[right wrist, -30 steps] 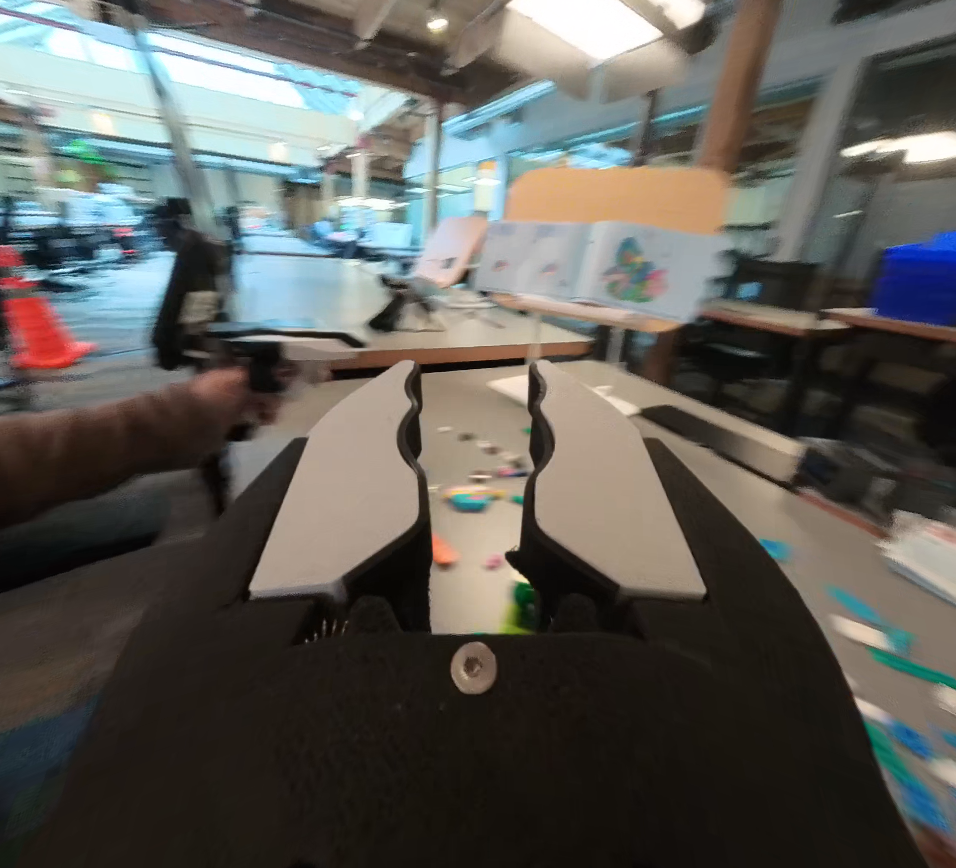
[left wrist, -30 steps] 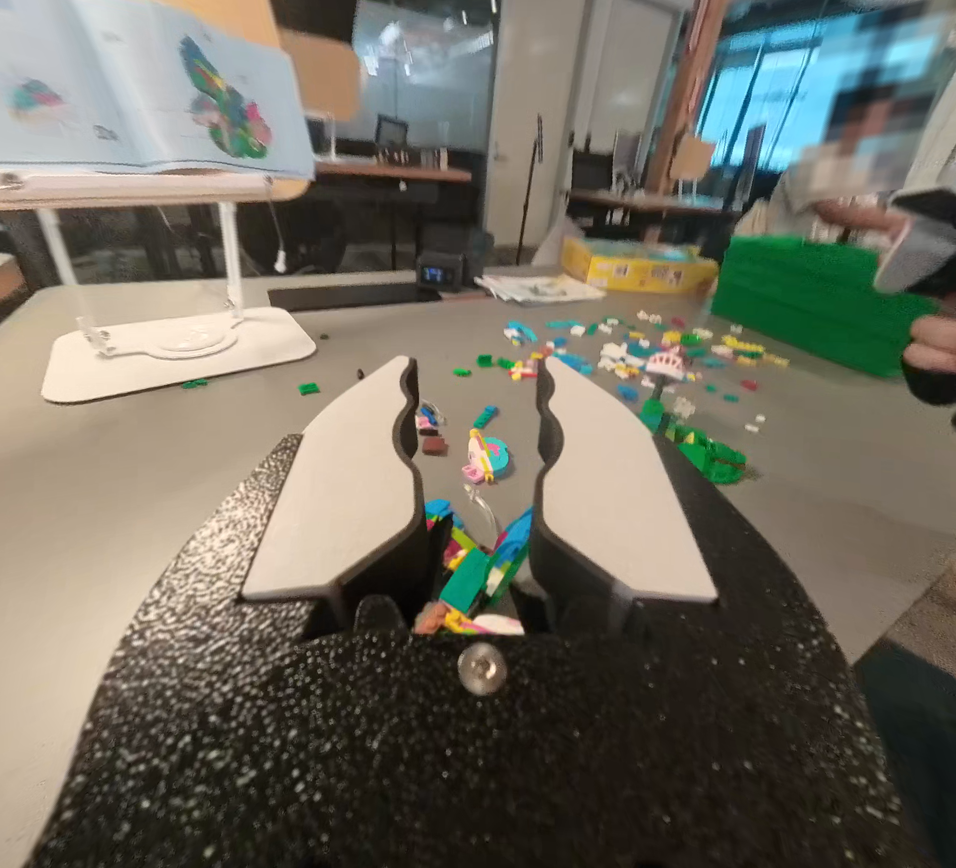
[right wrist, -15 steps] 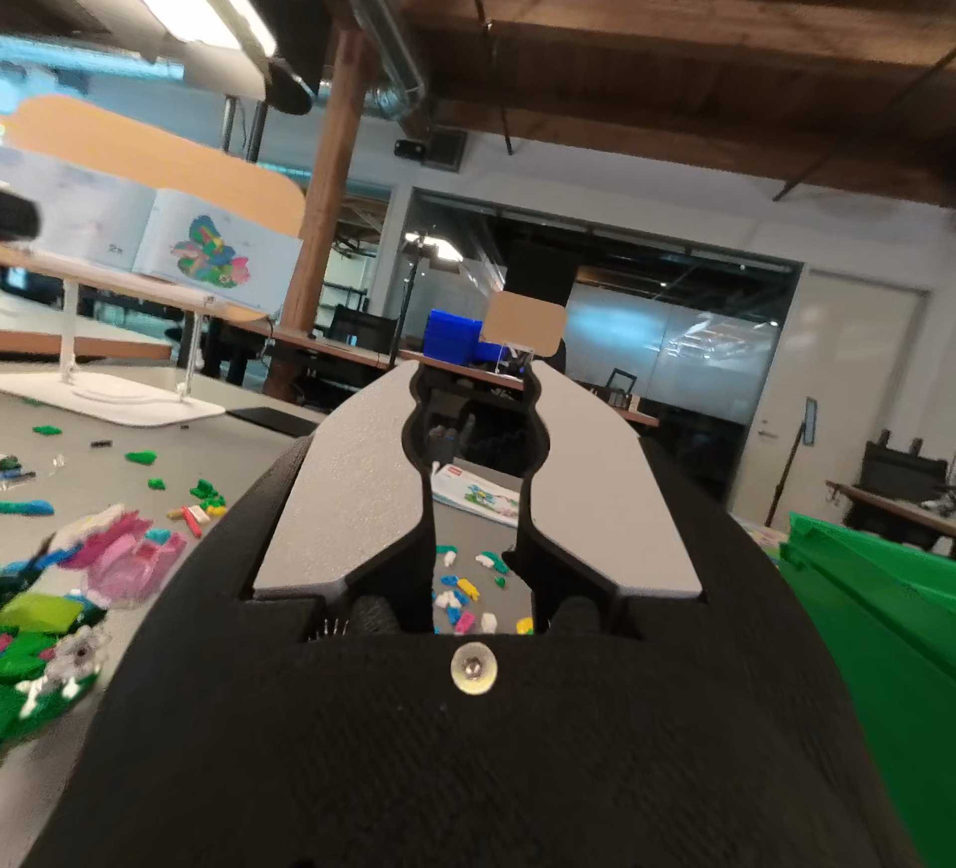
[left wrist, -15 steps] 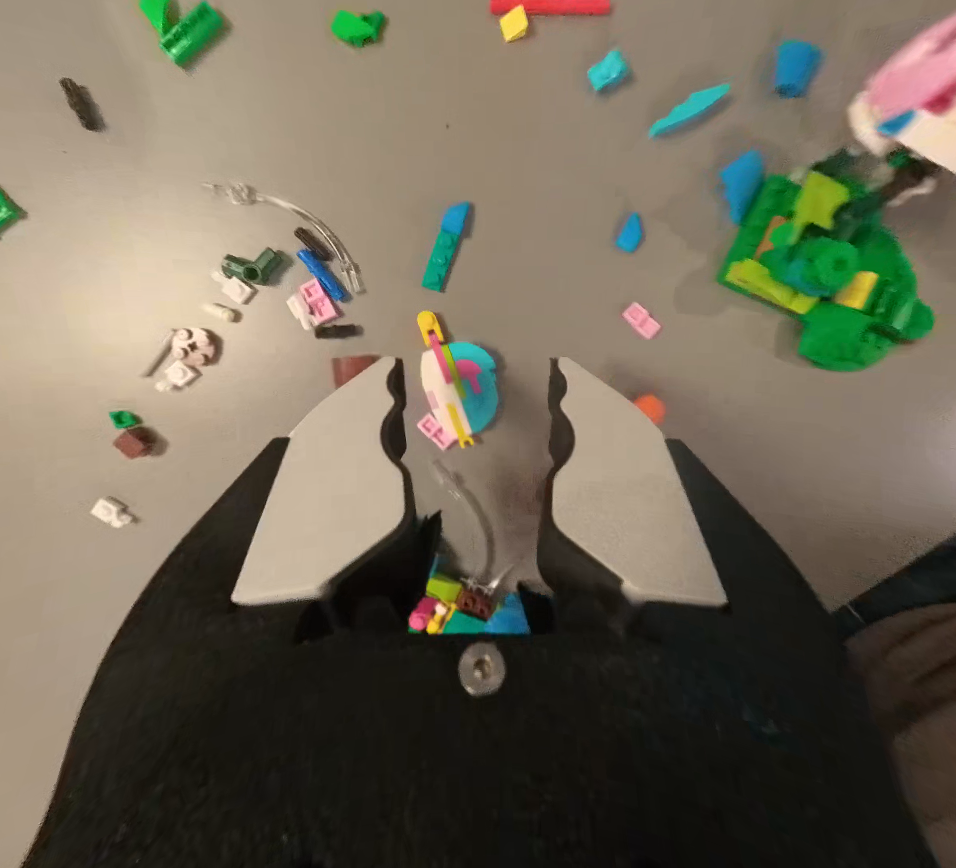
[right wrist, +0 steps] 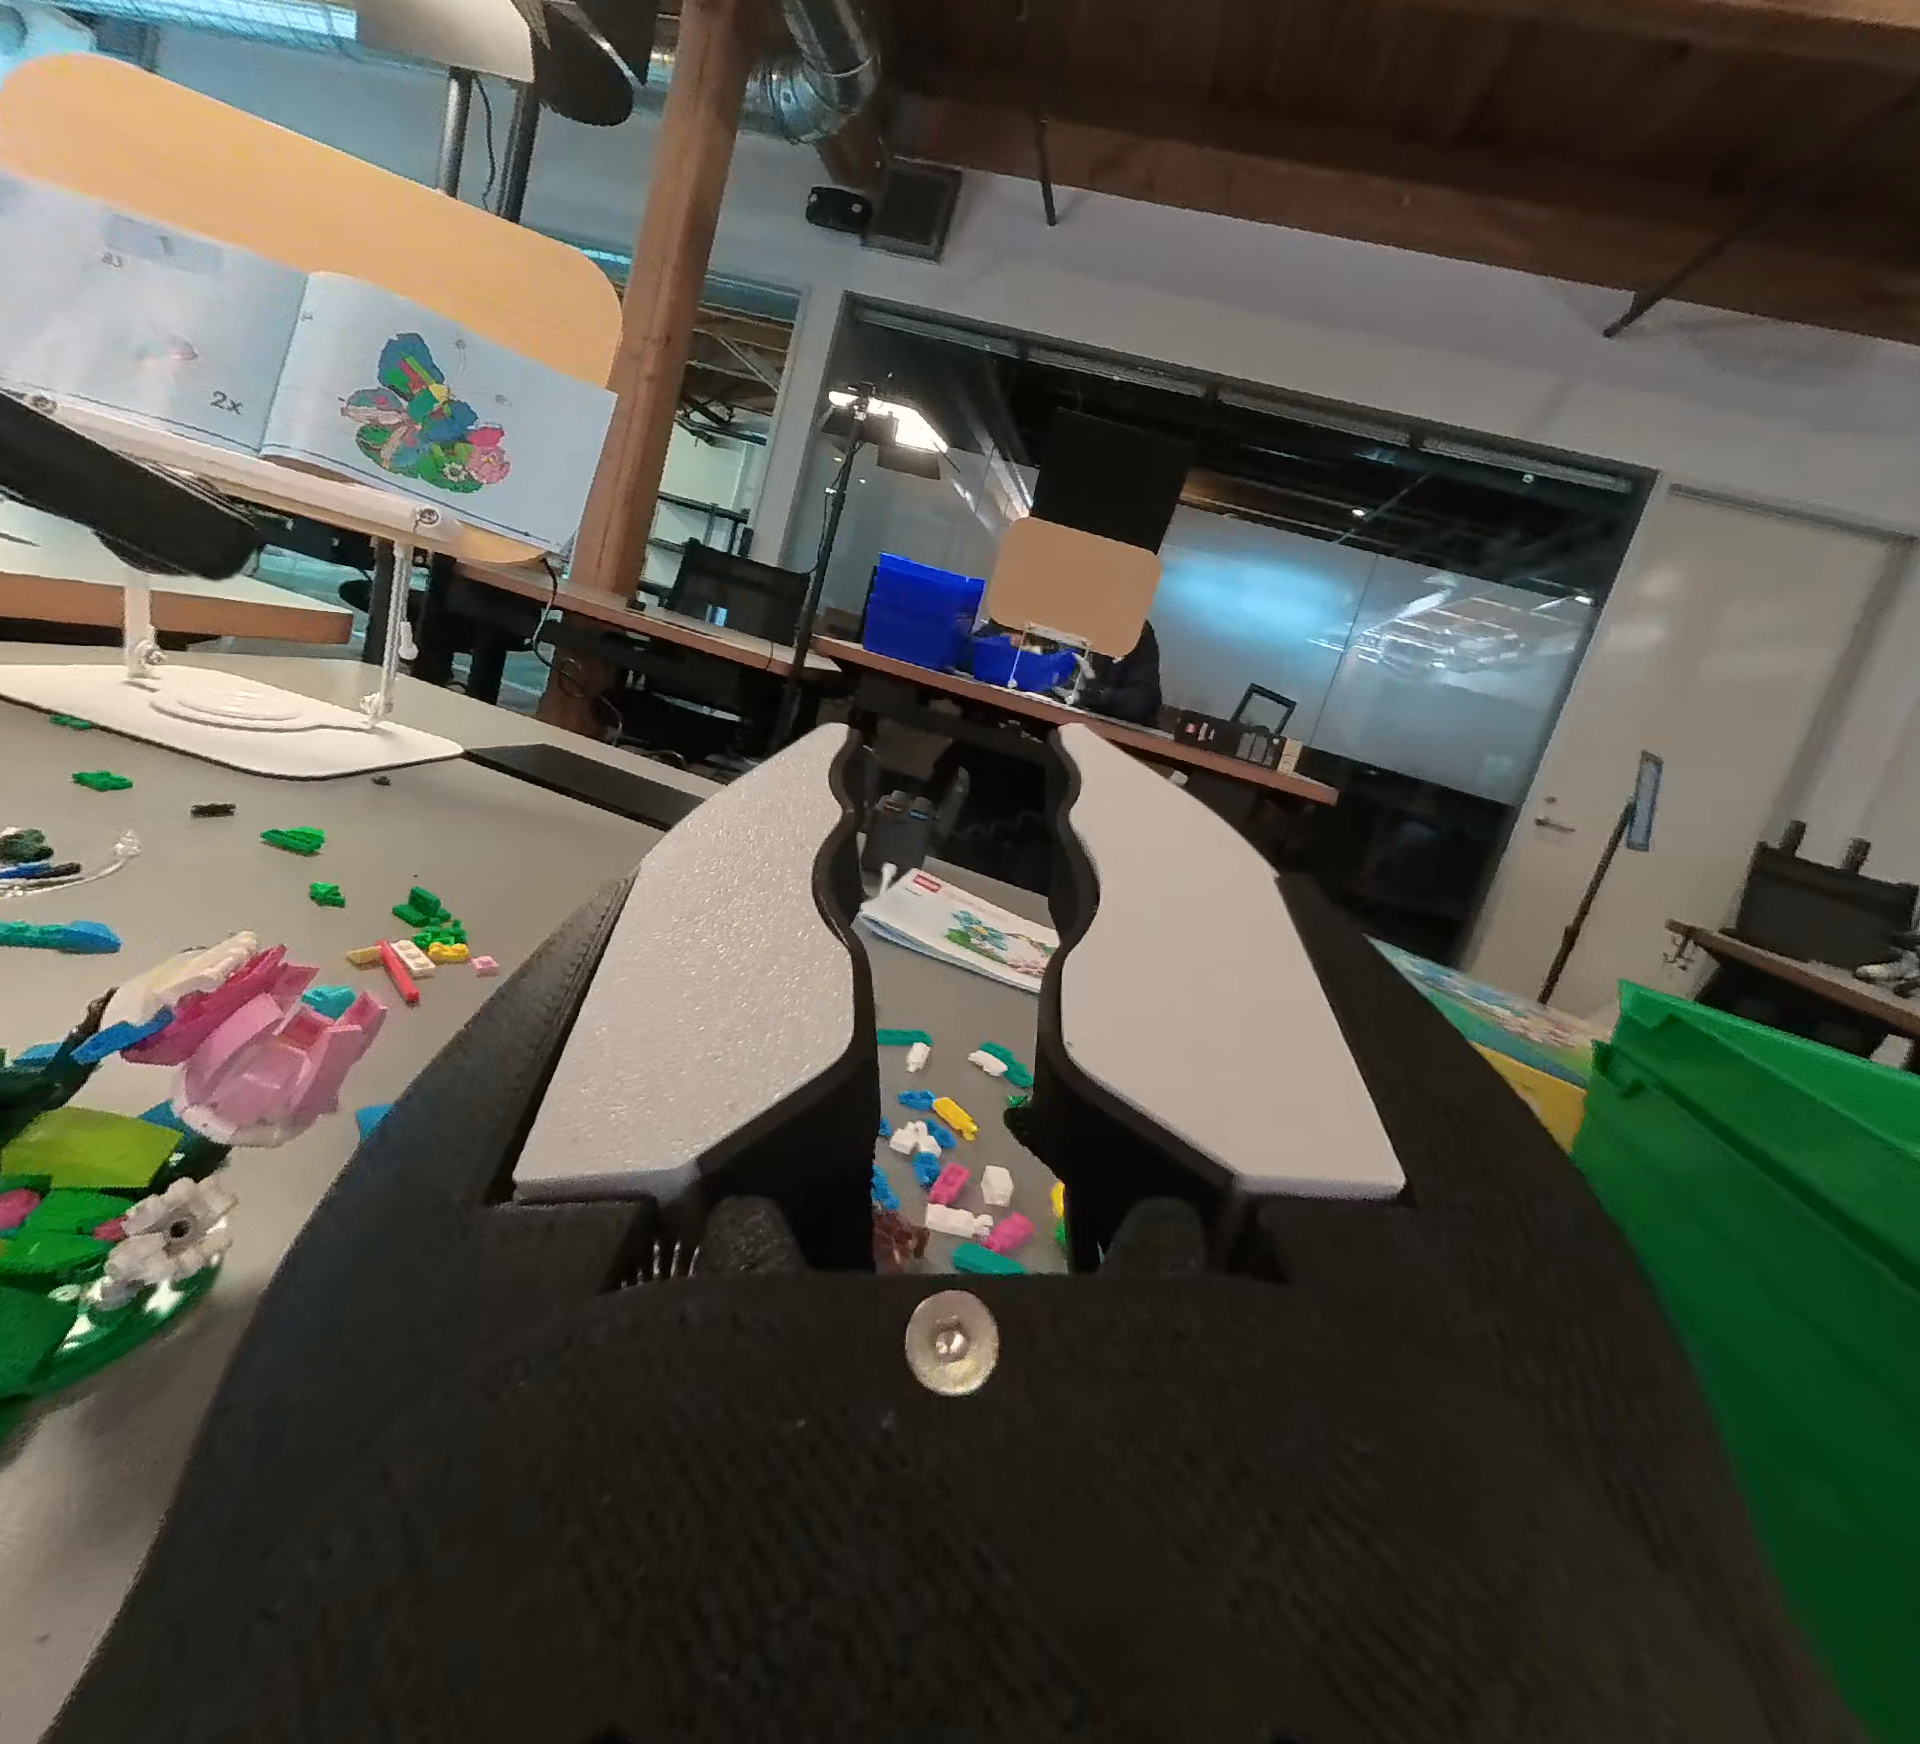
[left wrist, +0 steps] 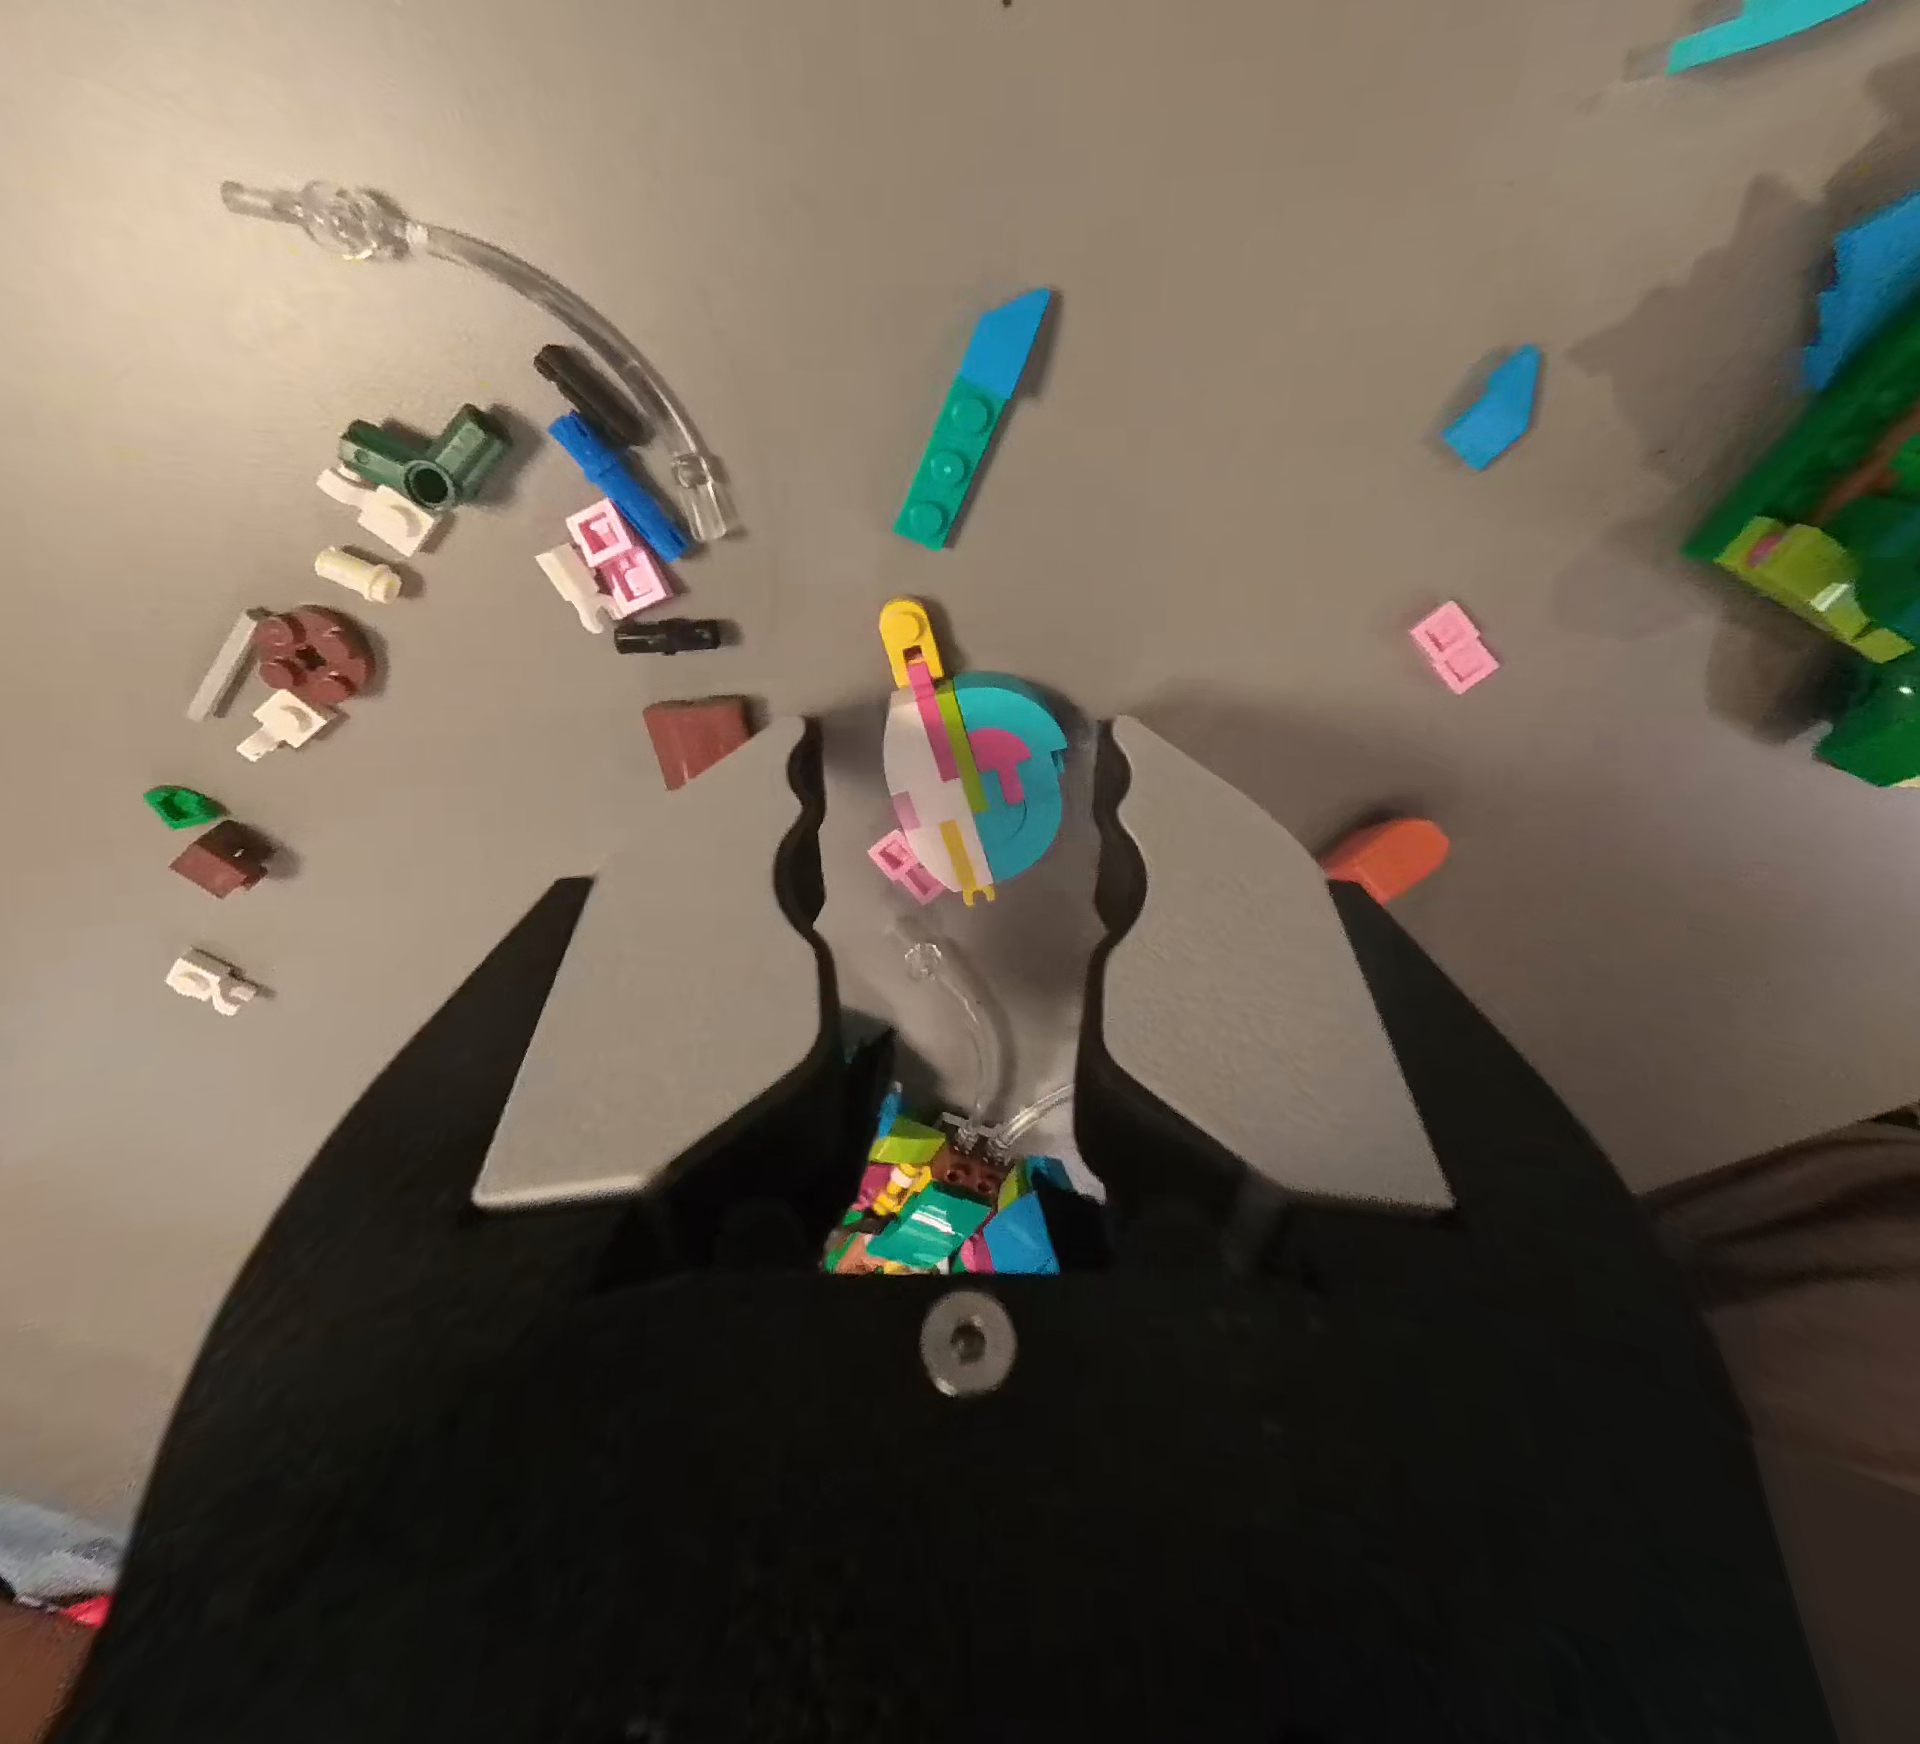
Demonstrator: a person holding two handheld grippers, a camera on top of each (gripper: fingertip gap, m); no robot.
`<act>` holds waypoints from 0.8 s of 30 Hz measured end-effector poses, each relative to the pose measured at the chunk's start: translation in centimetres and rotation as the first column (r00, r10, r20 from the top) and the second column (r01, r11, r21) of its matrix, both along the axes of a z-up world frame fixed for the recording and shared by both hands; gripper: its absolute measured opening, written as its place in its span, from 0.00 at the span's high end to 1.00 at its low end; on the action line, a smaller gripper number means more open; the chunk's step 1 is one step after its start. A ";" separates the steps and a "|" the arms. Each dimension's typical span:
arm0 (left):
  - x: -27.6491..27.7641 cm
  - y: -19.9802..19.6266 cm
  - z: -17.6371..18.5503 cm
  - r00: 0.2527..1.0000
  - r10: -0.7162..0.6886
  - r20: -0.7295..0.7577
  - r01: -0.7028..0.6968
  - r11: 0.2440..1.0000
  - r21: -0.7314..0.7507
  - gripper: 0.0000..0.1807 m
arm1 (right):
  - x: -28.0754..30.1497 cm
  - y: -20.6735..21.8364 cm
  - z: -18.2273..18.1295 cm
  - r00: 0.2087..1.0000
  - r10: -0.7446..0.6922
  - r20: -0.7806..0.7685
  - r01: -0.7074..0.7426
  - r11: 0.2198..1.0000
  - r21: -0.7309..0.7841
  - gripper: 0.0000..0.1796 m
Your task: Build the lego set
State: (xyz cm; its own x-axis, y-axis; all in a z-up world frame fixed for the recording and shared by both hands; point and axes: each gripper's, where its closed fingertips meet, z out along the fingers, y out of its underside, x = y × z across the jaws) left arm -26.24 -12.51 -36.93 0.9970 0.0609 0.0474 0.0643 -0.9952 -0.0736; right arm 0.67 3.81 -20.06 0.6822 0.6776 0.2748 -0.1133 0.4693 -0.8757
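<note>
My left gripper [left wrist: 961, 730] points straight down at the grey table, open. A small round teal, white, pink and yellow assembly [left wrist: 971, 778] lies between its fingers, untouched. A colourful built piece with clear curved rods [left wrist: 951, 1185] sits below, near the gripper's base. My right gripper [right wrist: 951, 744] is open and empty, held level above the table. Under it lie several loose small bricks [right wrist: 951, 1175]. A pink flower on a green base [right wrist: 234, 1040] stands at its left. The green base [left wrist: 1829, 551] also shows in the left wrist view.
Loose small parts [left wrist: 416, 489] and a clear curved rod [left wrist: 540, 292] lie left of the left gripper; a teal-blue plate [left wrist: 971, 421] and an orange piece [left wrist: 1387, 858] are nearby. An instruction booklet on a white stand [right wrist: 312, 385], a flat booklet [right wrist: 961, 941] and green bins [right wrist: 1766, 1227] surround the table. The tips of one gripper are about 35 centimetres away from the tips of the other. It is some 5 centimetres from my left tips to the teal-blue plate [left wrist: 971, 421].
The left gripper tilted from level to straight down and dropped closer over the round assembly. The right gripper swung round to the right, from facing a person's arm to facing the table's far end.
</note>
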 end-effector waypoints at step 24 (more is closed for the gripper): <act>-0.8 -1.5 6.1 0.995 -0.022 -0.093 0.057 0.915 0.399 0.82 | 3.1 5.6 -4.7 0.959 -0.257 0.120 0.283 0.894 -0.347 0.89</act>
